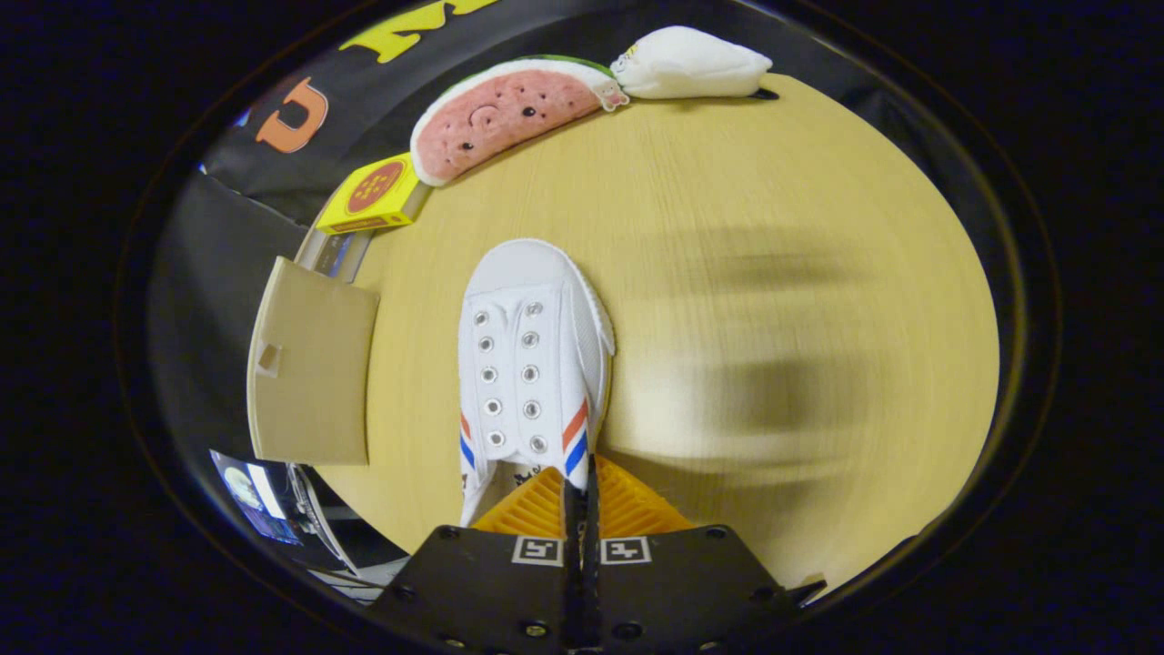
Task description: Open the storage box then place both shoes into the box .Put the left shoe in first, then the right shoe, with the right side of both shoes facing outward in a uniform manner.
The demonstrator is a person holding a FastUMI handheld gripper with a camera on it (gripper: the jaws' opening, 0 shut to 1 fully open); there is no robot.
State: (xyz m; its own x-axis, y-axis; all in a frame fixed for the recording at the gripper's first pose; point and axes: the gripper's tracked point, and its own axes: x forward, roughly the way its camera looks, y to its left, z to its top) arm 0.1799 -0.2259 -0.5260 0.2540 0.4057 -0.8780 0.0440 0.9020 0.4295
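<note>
My gripper [579, 496] pinches the white shoe [527, 364] by its collar at lower centre, long axis running straight ahead, toe toward the upper middle, storage box flap [309, 373] left.

Hand-held gripper [582, 496] fingers seemingly pressed together.
</note>
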